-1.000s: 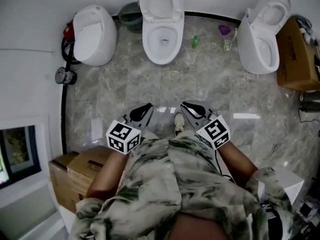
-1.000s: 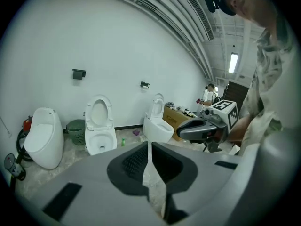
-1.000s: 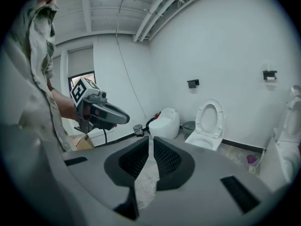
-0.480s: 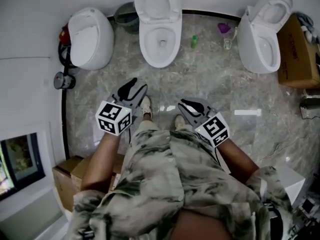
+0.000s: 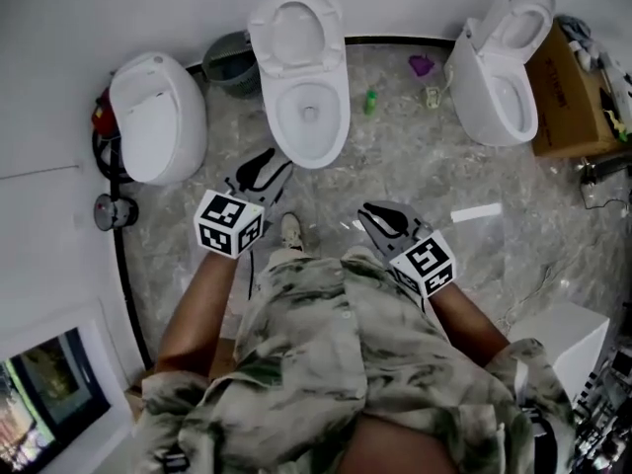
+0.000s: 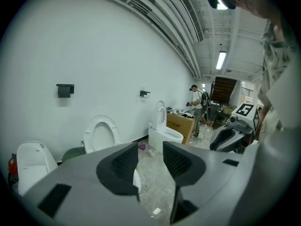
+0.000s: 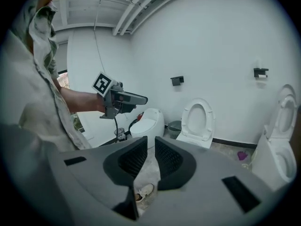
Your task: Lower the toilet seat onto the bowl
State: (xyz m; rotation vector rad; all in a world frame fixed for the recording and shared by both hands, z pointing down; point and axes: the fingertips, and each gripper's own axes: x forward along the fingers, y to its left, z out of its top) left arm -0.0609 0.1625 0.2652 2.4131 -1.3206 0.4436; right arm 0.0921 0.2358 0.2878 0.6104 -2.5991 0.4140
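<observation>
The middle toilet has its white seat raised against the wall above the open bowl. The seat also shows in the left gripper view, and as an upright oval ring in the right gripper view. My left gripper hovers just left of the bowl's front. Its jaws have just been opening and stand open with nothing between them. My right gripper hangs further back and to the right. Its jaws show a narrow gap and hold nothing.
A toilet with a closed lid stands at the left and another with its lid up at the right. Around them are a dark bin, a green bottle, a purple item and a cardboard box.
The person has stepped towards the middle toilet. My left gripper has moved forward to the bowl's front-left, and my right gripper has followed a shorter way.
</observation>
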